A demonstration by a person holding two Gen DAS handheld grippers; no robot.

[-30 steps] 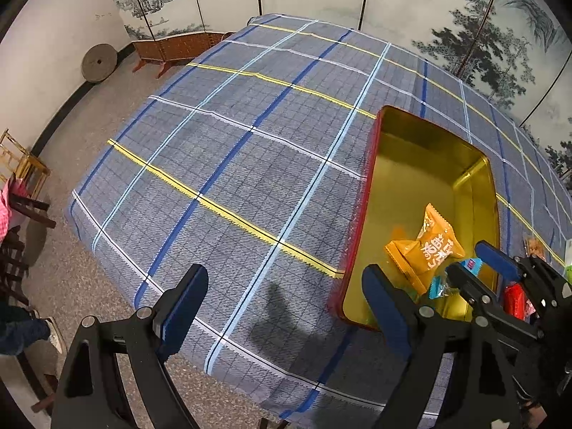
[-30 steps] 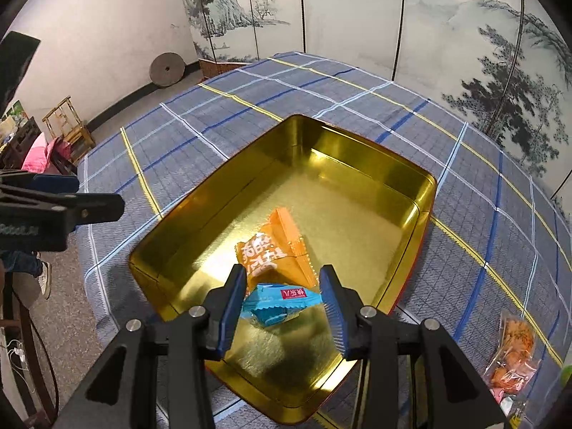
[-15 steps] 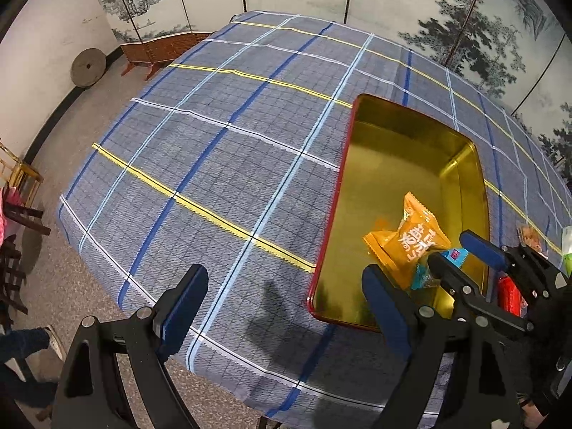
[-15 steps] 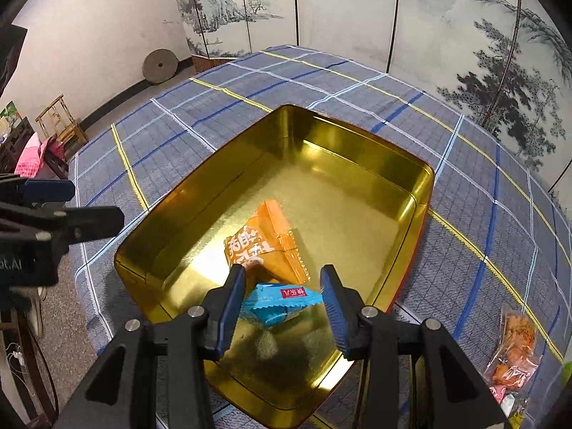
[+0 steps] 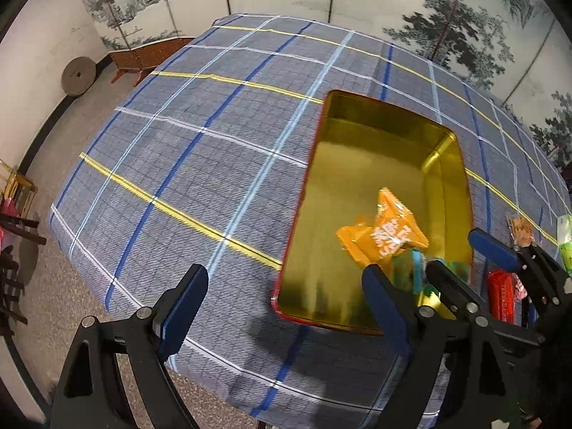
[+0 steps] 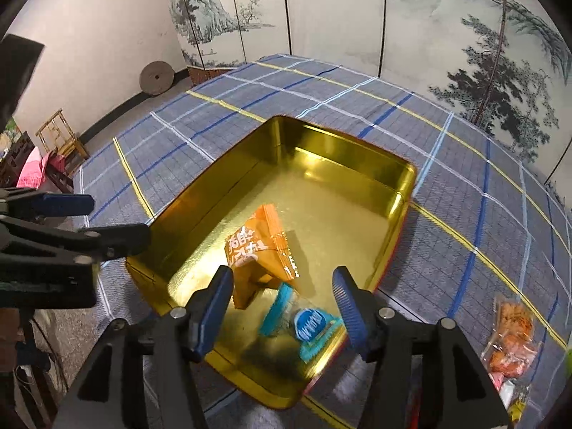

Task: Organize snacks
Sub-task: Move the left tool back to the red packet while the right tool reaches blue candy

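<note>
A gold tin [image 6: 357,157] [image 5: 357,114] with a red outside sits on the plaid tablecloth. An orange snack packet [image 6: 257,250] [image 5: 386,232] lies in it. A blue snack packet [image 6: 307,325] [image 5: 418,268] lies loose in the tin's near corner, blurred, below my right gripper [image 6: 282,307], which is open above it. My left gripper [image 5: 282,304] is open and empty, over the cloth left of the tin. The right gripper also shows in the left wrist view [image 5: 472,254].
Loose snacks lie on the cloth right of the tin: an orange-filled clear bag [image 6: 511,336] [image 5: 520,228], a red packet [image 5: 500,293], a green one [image 5: 565,243]. The table edge [image 5: 107,307] drops to the floor at left. Painted screens [image 6: 357,18] stand behind.
My right gripper has opened and the blue packet has dropped from its fingers into the tin. The left gripper has drifted a little, still open.
</note>
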